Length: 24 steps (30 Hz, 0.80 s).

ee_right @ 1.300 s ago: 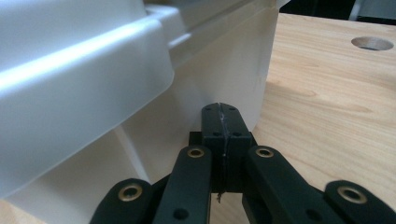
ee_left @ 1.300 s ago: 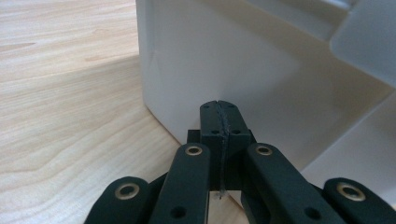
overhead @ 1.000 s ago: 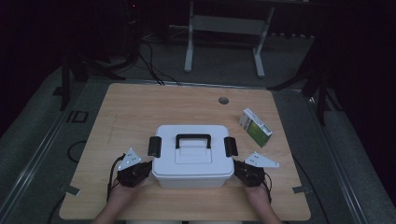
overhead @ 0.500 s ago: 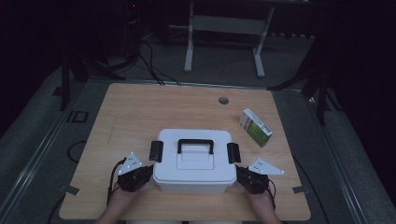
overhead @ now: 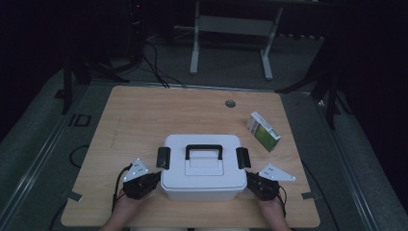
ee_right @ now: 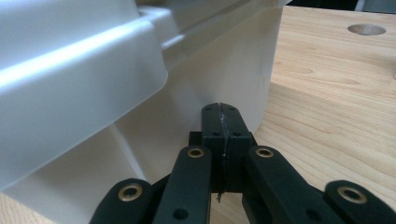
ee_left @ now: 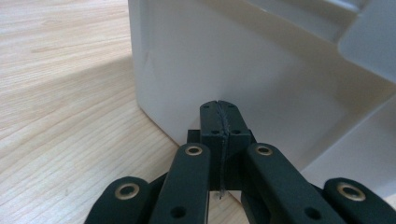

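A white plastic box (overhead: 202,171) with a black handle (overhead: 204,150) and two black side latches stands at the table's near middle. My left gripper (overhead: 155,178) is shut, its tip pressed against the box's left wall (ee_left: 224,70) low down. My right gripper (overhead: 249,179) is shut too, its tip against the box's right wall (ee_right: 224,70) under the lid's rim. Both pairs of jaws are closed flat together with nothing between them, as the left gripper (ee_left: 218,109) and right gripper (ee_right: 220,112) views show.
A green and white carton (overhead: 263,131) lies to the right behind the box. A round hole (overhead: 230,103) sits in the wooden table (overhead: 144,115) near its far edge. Dark floor, cables and a white frame lie beyond.
The box has slid toward the table's near edge, with both shut grippers moving back along its sides.
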Motion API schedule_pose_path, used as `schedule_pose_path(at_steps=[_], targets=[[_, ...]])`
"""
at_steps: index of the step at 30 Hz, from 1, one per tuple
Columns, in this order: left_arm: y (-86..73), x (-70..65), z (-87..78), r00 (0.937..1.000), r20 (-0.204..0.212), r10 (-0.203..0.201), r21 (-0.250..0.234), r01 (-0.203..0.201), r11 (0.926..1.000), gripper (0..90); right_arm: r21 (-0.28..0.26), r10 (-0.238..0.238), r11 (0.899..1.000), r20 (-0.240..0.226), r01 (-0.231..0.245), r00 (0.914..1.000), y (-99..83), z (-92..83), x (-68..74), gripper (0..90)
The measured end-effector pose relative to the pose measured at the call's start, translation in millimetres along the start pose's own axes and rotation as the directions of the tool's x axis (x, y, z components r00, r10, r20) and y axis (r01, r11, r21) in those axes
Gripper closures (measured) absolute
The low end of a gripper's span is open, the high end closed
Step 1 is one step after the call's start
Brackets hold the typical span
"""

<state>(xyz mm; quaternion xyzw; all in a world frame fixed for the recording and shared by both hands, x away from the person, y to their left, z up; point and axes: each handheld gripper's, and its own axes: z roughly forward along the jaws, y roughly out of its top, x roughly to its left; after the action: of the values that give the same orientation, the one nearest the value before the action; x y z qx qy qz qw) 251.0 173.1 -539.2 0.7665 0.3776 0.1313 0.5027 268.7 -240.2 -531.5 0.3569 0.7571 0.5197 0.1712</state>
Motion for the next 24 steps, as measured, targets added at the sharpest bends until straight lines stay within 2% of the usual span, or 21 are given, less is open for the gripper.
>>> schedule_pose_path(at_steps=[8,10,12,13,15,17,21,24], targets=[[0.2,1.6,0.9,1.0,0.003,0.003,-0.004,-0.003,1.0,90.0,0.002,-0.009,1.0,0.0,0.009,1.0,0.3,-0.5,-1.3,90.0],[-0.5,3.5,1.4,1.0,0.01,0.002,-0.006,-0.002,1.0,90.0,0.007,-0.033,0.999,0.007,0.033,0.9994,1.1,-0.7,-1.2,90.0],[-2.0,4.7,4.4,0.9999,0.006,0.01,0.018,-0.01,0.9998,90.0,0.008,-0.069,0.998,0.018,0.069,0.9975,2.7,-0.7,-1.7,89.9],[-3.4,5.7,5.5,0.9999,0.005,0.009,0.027,-0.009,0.9996,89.9,0.006,-0.064,0.998,0.02,0.064,0.9978,3.2,-0.6,-2.9,89.7],[-6.3,7.3,7.1,0.9996,-0.012,0.024,0.054,-0.024,0.9983,89.9,0.016,-0.083,0.996,0.047,0.082,0.9954,2.5,0.6,-5.6,86.7],[-7.9,10.1,6.3,0.9997,-0.02,0.017,0.068,-0.016,0.9976,89.8,0.024,-0.075,0.997,0.065,0.074,0.995,-0.3,0.4,-12.2,84.9],[-8.2,17.0,2.7,0.9995,-0.032,-0.001,0.084,0.003,0.9964,89.6,0.03,-0.04,0.999,0.089,0.038,0.9952,-5.7,-3.8,-27.1,76.0],[-7.7,20.2,0.4,0.9997,-0.023,-0.004,0.102,0.006,0.9947,87.8,0.035,-0.025,0.999,0.093,0.022,0.9953,-9.6,-5.9,-34.7,58.5]])
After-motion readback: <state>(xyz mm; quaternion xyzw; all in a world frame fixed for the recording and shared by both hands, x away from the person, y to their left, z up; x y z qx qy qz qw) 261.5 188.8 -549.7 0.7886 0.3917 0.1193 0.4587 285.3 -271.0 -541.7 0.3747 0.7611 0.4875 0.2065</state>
